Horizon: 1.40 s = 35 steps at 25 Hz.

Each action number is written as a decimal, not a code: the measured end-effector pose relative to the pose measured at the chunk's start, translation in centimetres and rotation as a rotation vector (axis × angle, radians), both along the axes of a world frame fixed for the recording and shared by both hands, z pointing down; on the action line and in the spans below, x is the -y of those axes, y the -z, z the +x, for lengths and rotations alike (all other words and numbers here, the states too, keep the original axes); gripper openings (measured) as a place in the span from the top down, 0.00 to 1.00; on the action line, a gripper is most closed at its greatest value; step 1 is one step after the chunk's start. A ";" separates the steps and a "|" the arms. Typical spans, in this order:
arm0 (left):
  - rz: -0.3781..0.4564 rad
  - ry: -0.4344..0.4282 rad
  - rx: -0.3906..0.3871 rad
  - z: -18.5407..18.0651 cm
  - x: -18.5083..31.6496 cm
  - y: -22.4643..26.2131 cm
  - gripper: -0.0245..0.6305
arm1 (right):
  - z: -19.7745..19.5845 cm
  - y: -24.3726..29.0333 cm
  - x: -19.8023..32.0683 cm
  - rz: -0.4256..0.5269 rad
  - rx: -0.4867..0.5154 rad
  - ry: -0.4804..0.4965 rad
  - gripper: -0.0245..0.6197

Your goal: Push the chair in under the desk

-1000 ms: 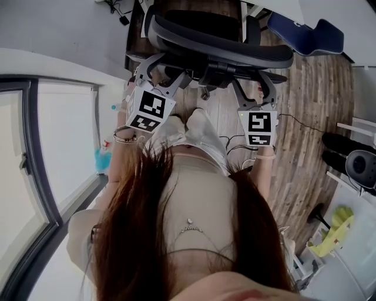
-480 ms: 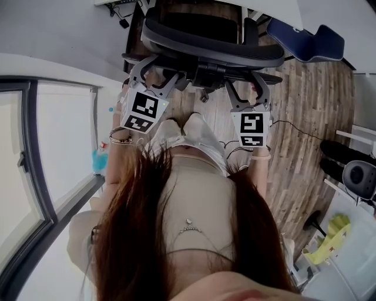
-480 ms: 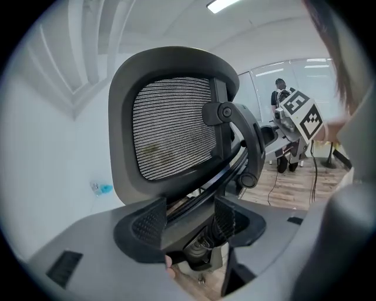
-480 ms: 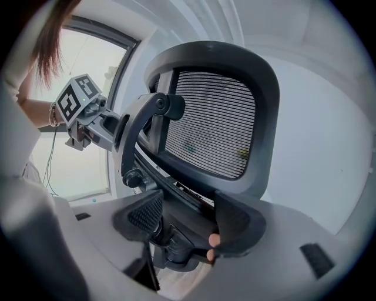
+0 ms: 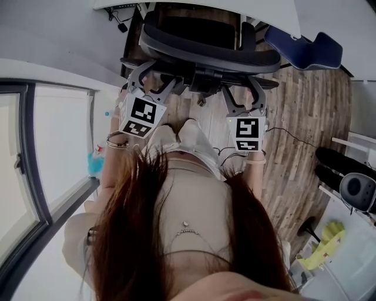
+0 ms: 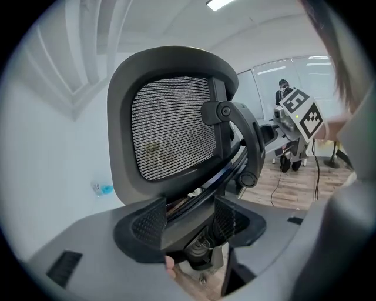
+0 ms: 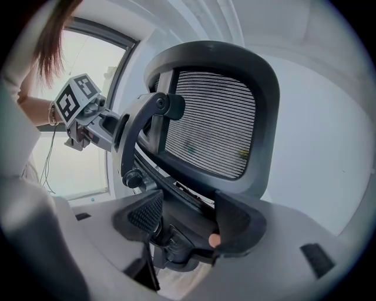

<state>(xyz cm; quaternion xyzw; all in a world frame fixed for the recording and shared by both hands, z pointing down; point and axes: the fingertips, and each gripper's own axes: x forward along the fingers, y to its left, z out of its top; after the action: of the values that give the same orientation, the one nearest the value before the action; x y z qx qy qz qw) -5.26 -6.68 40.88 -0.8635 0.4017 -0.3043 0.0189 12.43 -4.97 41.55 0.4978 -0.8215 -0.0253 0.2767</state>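
Note:
A black office chair (image 5: 211, 50) with a mesh back (image 6: 176, 129) stands at the top of the head view, its seat partly under the white desk (image 5: 276, 9). My left gripper (image 5: 154, 82) is clamped on the lower left of the chair's back frame, which fills the gap between its jaws (image 6: 188, 220). At the lower right of that frame my right gripper (image 5: 242, 94) grips the same way, dark frame parts filling its jaws (image 7: 188, 220). Each gripper's marker cube shows in the other's view. The chair's base and wheels are hidden.
A glass wall (image 5: 53, 153) runs along the left, with a blue bottle (image 5: 97, 161) at its foot. A navy seat (image 5: 305, 47) sits right of the chair. Cables (image 5: 288, 132) cross the wood floor. Dark items (image 5: 335, 161) and a yellow thing (image 5: 329, 235) lie at right.
The chair and both grippers have moved together up the head view, toward the desk. The jaws keep the same hold on the back frame.

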 end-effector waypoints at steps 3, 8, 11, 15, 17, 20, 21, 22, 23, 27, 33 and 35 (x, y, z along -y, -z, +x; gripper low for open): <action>-0.002 0.007 -0.003 0.3 0.5 0.0 0.58 | 0.3 0.0 0.6 -0.002 0.000 0.003 0.53; -0.004 0.012 -0.004 0.7 1.6 0.0 0.58 | 0.8 0.0 1.8 -0.001 0.000 0.004 0.53; 0.002 0.015 0.005 0.9 2.0 0.0 0.58 | 1.0 -0.1 2.2 0.004 0.001 0.006 0.53; -0.008 0.039 -0.022 1.1 2.1 -0.6 0.58 | 1.0 -0.3 2.5 0.012 -0.002 0.017 0.53; -0.009 0.049 -0.025 1.2 2.5 -0.7 0.57 | 1.1 -0.3 2.9 0.015 -0.001 0.023 0.53; 0.001 0.061 -0.028 1.3 3.1 -0.7 0.57 | 1.2 -0.3 3.6 0.025 -0.002 0.031 0.53; 0.002 0.064 -0.029 1.3 3.2 -0.7 0.57 | 1.2 -0.3 3.7 0.024 -0.003 0.033 0.53; 0.003 0.066 -0.030 1.3 3.2 -0.7 0.57 | 1.2 -0.3 3.7 0.021 -0.006 0.033 0.53; 0.004 0.067 -0.030 1.3 3.2 -0.7 0.57 | 1.3 -0.3 3.7 0.015 -0.009 0.029 0.53; 0.007 0.060 -0.027 1.4 3.6 -0.7 0.57 | 1.2 -0.2 4.1 0.021 -0.004 0.030 0.53; 0.009 0.035 0.000 1.6 5.2 -0.3 0.57 | 1.5 -0.2 5.4 0.020 -0.001 0.014 0.53; 0.007 0.028 0.003 1.4 5.7 -0.2 0.57 | 1.4 -0.2 5.7 0.017 -0.001 0.006 0.53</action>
<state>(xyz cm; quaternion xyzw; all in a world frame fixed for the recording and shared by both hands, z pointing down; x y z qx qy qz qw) -3.81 -12.38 41.11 -0.8572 0.4148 -0.3045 0.0184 13.82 -10.70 41.74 0.4977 -0.8227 -0.0334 0.2726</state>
